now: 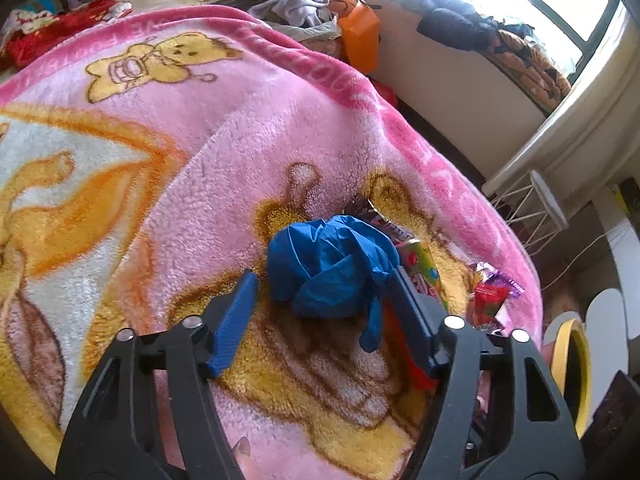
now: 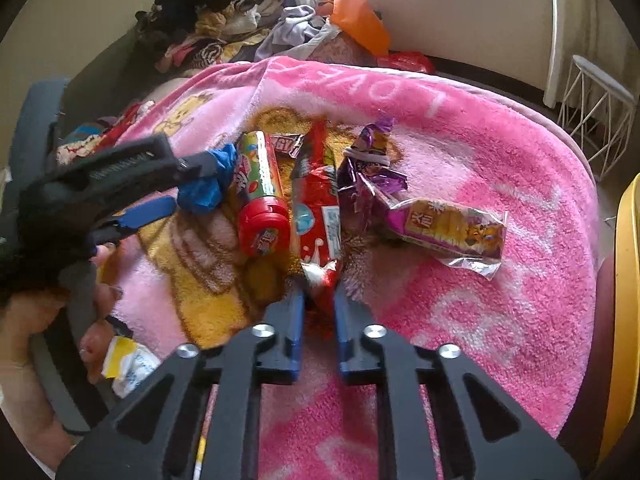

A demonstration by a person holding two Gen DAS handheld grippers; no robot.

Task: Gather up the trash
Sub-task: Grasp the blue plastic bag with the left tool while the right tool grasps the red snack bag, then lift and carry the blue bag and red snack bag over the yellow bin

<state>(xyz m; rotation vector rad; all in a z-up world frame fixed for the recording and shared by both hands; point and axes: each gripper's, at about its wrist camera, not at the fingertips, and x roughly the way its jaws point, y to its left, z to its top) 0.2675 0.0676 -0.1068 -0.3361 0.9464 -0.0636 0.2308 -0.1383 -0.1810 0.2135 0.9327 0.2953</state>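
Note:
A crumpled blue glove [image 1: 328, 264] lies on the pink bear blanket [image 1: 200, 160]. My left gripper [image 1: 322, 278] stands open around it: the right pad touches the glove, the left pad is a little apart. In the right wrist view the same left gripper [image 2: 184, 188] straddles the blue glove [image 2: 204, 194]. My right gripper [image 2: 319, 296] is shut on the near end of a red snack wrapper [image 2: 316, 208]. Beside that wrapper lie a red-capped candy tube [image 2: 260, 196], a crinkled purple wrapper [image 2: 372, 160] and a pink foil packet [image 2: 448, 228].
A yellow-rimmed bin [image 2: 626, 280] stands past the blanket's right edge. A white wire rack [image 2: 596, 108] stands behind it on the floor. Clothes [image 2: 224, 20] are piled at the back. A person's hand [image 2: 36, 320] holds the left gripper, near a yellow-white scrap [image 2: 128, 364].

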